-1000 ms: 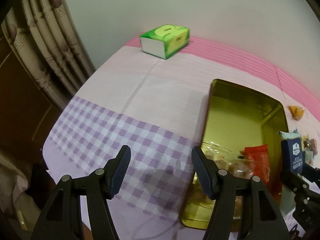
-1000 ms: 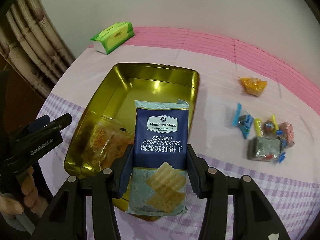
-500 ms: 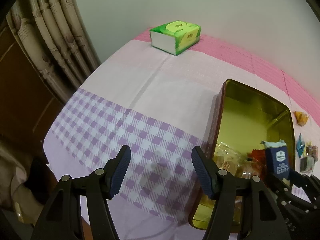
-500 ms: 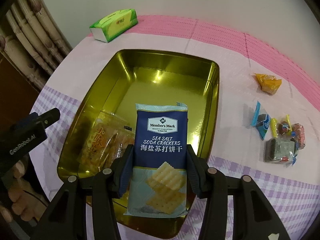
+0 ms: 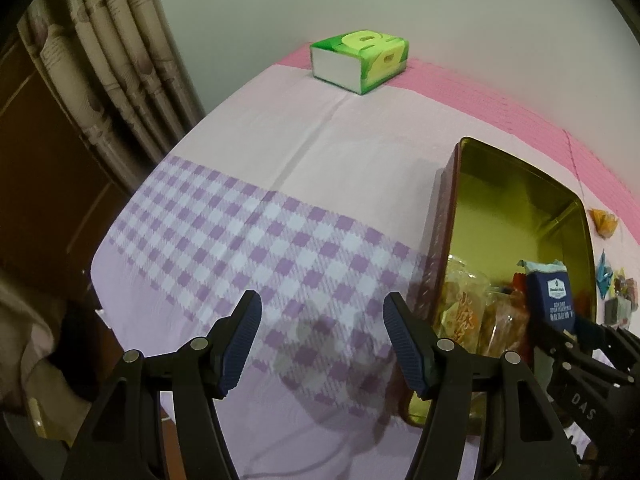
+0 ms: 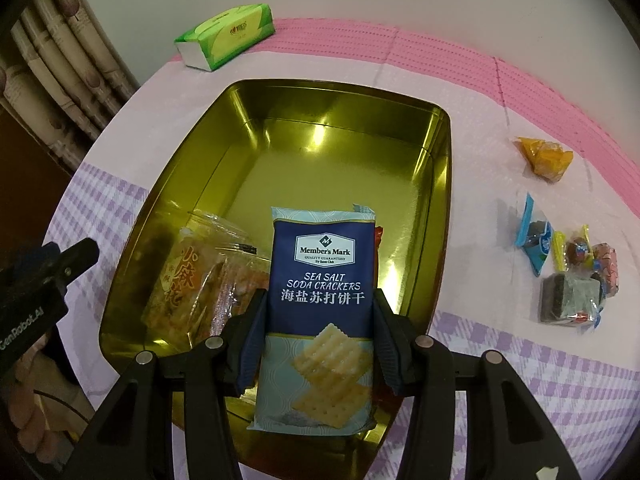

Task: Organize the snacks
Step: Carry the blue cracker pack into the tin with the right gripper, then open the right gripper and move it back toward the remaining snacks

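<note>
My right gripper (image 6: pixel 318 312) is shut on a blue packet of sea salt soda crackers (image 6: pixel 322 280), held upright over the near end of a gold tin (image 6: pixel 280 108). A clear bag of orange snacks (image 6: pixel 192 280) lies in the tin's near left corner, and a red wrapper peeks out behind the crackers. In the left wrist view my left gripper (image 5: pixel 322 316) stands open over the checked cloth, left of the tin (image 5: pixel 516 196), with nothing between its fingers. The cracker packet (image 5: pixel 554 296) and the snack bag (image 5: pixel 464 308) show at the right there.
A green tissue box (image 6: pixel 226 36) sits at the table's far left corner. Loose wrapped sweets (image 6: pixel 568 268) and an orange packet (image 6: pixel 546 156) lie right of the tin. A curtain (image 5: pixel 108 60) hangs beyond the table's left edge.
The right gripper has sunk toward the tin with the crackers, so the tin looms larger. The left wrist view has swung a little left, pushing the tin toward its right edge.
</note>
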